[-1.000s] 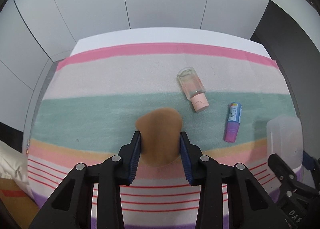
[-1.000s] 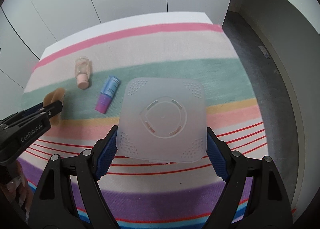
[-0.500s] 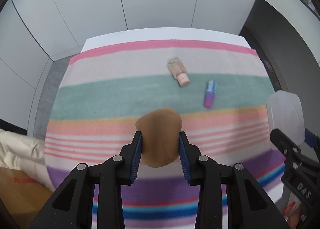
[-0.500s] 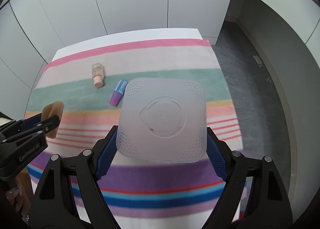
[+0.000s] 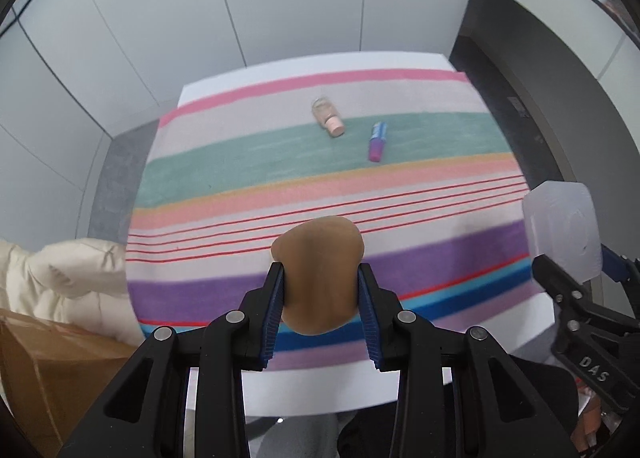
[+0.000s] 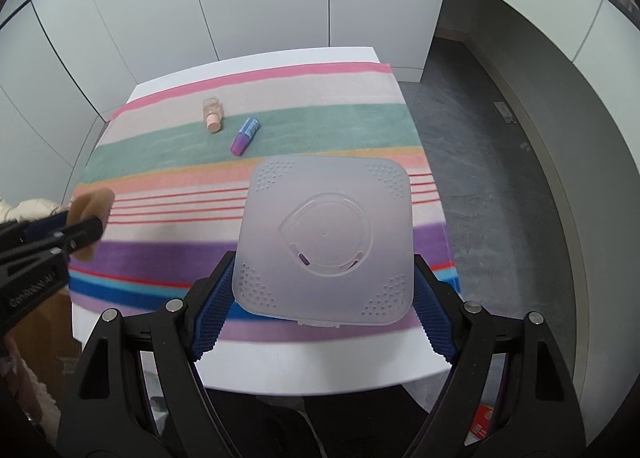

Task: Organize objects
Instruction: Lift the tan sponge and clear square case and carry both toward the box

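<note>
My left gripper [image 5: 320, 290] is shut on a brown makeup sponge [image 5: 320, 274], held high above the near edge of the striped cloth [image 5: 240, 162]. My right gripper [image 6: 324, 290] is shut on a frosted square plastic box [image 6: 324, 234], gripped by its two sides and also lifted well above the table. That box [image 5: 564, 234] shows at the right edge of the left wrist view, and the sponge [image 6: 90, 210] at the left edge of the right wrist view. A small clear bottle with a pink cap [image 5: 328, 116] [image 6: 212, 116] and a blue and purple tube [image 5: 377, 141] [image 6: 245, 136] lie on the teal stripe.
The cloth covers a white table [image 6: 320, 370] that stands against white wall panels. A cream padded garment [image 5: 68, 274] and a cardboard box [image 5: 52, 370] sit to the left of the table. Grey floor [image 6: 500, 198] runs along the right side.
Both grippers have risen and pulled back toward the near edge, each keeping its hold. The table, the bottle and the tube look smaller and farther away.
</note>
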